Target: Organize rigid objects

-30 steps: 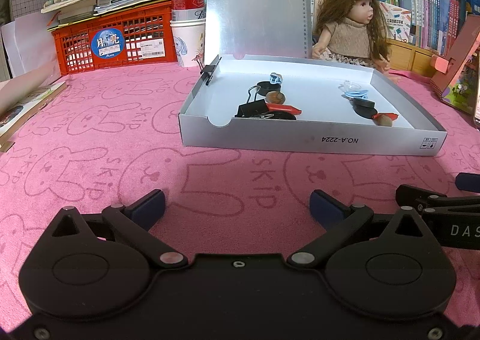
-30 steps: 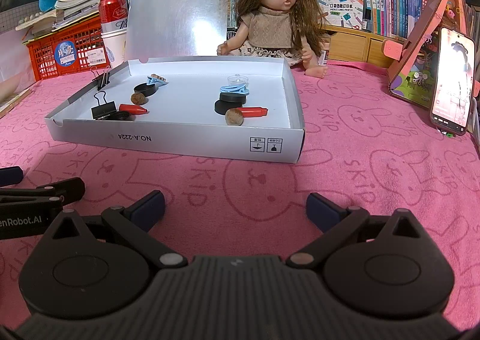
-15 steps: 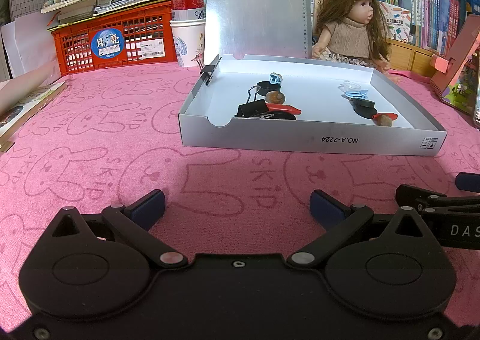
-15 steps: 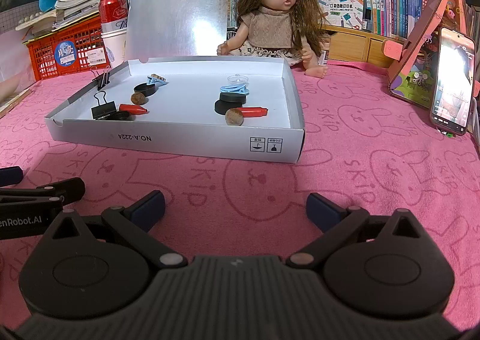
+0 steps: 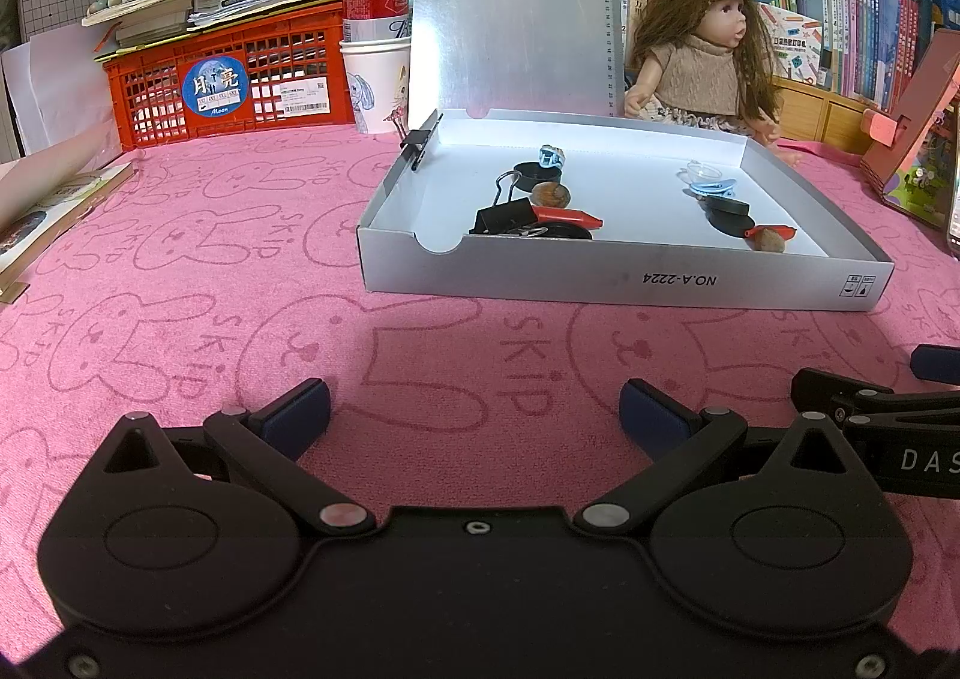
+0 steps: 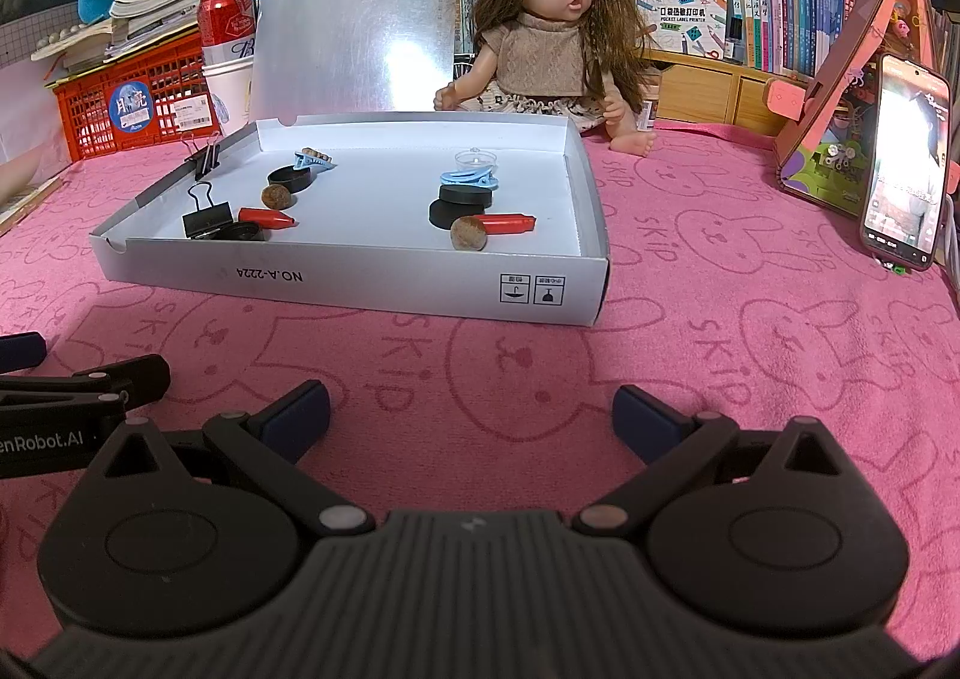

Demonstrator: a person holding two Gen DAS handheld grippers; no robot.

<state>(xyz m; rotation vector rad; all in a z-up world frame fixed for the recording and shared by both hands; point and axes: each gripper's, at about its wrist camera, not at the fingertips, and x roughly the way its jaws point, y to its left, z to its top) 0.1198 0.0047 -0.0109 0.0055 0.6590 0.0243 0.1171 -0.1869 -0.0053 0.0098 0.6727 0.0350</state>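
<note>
Left tongs [image 5: 474, 409]: spread wide, holding nothing, low over pink surface [image 5: 210, 283].
Right tongs [image 6: 471, 409]: likewise wide apart, nothing held.
Grey box [image 6: 360, 274]: ahead on surface, lid upright.
Left cluster inside: black binder clip [image 6: 207, 216], red cap [image 6: 264, 217], brown nut [image 6: 275, 195].
Right cluster: stacked black discs [image 6: 459, 202], blue clip [image 6: 468, 177], red cap, nut.
Behind box: doll [image 6: 549, 37].
</note>
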